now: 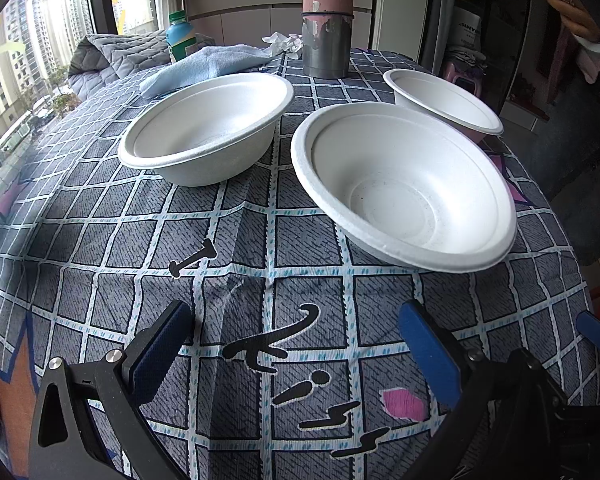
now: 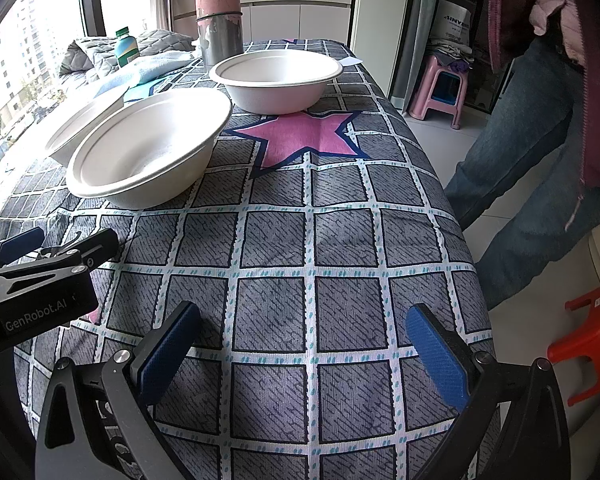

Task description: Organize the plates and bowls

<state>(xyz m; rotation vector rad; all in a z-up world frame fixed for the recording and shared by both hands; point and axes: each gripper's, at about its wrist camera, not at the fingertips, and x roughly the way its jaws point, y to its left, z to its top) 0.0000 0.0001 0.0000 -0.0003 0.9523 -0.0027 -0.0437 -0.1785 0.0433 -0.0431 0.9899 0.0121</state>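
Three white foam bowls stand apart on the patterned tablecloth. In the left wrist view one bowl (image 1: 404,184) is nearest at the right, a second bowl (image 1: 208,128) is at the left, a third bowl (image 1: 444,100) is at the far right. My left gripper (image 1: 296,332) is open and empty, low over the cloth in front of them. In the right wrist view the near bowl (image 2: 148,148) is at the left, another bowl (image 2: 84,120) is half hidden behind it, the third bowl (image 2: 276,80) is further back. My right gripper (image 2: 304,332) is open and empty. The left gripper (image 2: 40,264) shows at the left.
A tall metal flask (image 1: 327,20) with peeling pink paint stands at the back, next to crumpled tissue (image 1: 284,44), a blue cloth (image 1: 204,66) and a bottle (image 1: 180,38). The table edge (image 2: 452,200) runs along the right, with a standing person (image 2: 540,140), a pink stool (image 2: 440,88) and a red stool (image 2: 588,336) beyond.
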